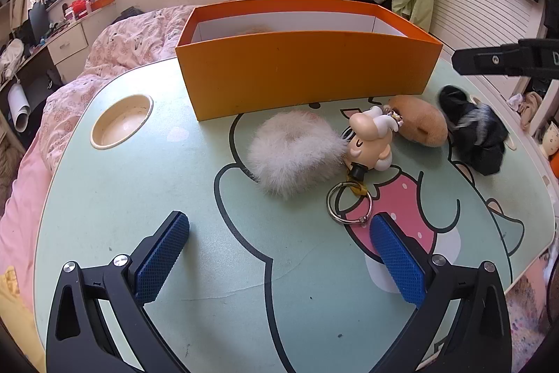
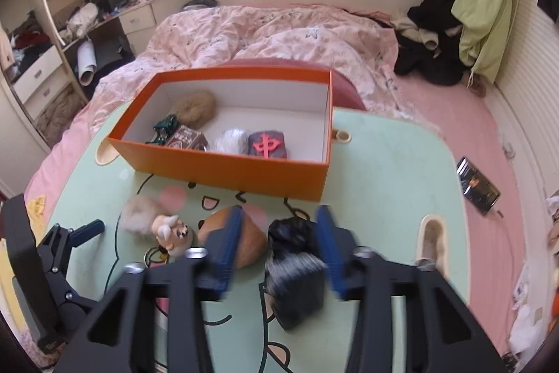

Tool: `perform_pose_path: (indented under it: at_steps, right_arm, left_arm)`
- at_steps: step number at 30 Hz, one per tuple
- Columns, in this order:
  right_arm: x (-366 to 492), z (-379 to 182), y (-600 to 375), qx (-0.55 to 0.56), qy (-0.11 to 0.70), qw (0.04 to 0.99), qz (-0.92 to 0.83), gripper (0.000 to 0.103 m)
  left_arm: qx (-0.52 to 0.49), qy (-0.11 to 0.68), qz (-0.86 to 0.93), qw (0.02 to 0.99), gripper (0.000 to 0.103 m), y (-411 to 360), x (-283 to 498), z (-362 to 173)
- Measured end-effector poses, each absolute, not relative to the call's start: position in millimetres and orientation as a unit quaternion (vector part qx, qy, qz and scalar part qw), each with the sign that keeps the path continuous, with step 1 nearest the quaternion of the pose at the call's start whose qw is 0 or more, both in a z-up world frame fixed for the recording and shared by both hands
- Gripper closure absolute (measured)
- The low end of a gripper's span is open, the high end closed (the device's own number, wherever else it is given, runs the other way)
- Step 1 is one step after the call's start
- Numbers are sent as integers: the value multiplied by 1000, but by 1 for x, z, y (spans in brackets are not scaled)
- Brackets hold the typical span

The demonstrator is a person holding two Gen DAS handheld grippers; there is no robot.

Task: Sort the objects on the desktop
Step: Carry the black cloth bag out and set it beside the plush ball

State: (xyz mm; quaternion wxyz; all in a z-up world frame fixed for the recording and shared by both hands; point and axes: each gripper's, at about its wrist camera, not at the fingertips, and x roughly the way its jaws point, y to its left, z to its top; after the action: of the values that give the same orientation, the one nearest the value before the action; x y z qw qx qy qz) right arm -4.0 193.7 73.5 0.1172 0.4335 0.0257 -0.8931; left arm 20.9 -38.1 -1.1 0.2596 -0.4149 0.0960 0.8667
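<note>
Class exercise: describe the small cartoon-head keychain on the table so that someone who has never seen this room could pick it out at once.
Find the orange box on the mint-green table. In front of its long side lies a row of soft things; the keychain figure sits between the white fluffy pompom and the brown plush. It alone is hard and glossy, with a metal ring attached.

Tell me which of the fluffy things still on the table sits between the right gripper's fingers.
The black fluffy piece, with grey-white streaks. It lies between the open right gripper fingers; the white fluffy ball sits far left, by the figure keychain.
</note>
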Motion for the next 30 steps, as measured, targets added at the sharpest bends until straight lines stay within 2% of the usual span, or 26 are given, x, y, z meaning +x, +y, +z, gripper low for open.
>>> perform_pose_path:
  at_steps: [5,12,15,22,27,30]
  right_arm:
    - [29,70,209,404,-31,154,-901,30]
    - [77,40,162,403,84,166,-896,29]
    - [84,28,147,391,114,155,-900,24]
    - [102,13,122,323,196,121,-918,27]
    - [117,45,148,254,127,141,-949,28]
    - [112,51,165,269,108,125,-949,28]
  left_arm:
    - [-415,97,866,261,0,-38,21,-1]
    - [-415,99,865,264,0,-38,21,-1]
    - [-414,99,865,265,0,-38,21,-1]
    - [-414,100,864,268,0,-38,21,-1]
    - [-414,101,864,269,0,-38,20,-2]
    - [-414,101,864,270,0,-38,20,-2]
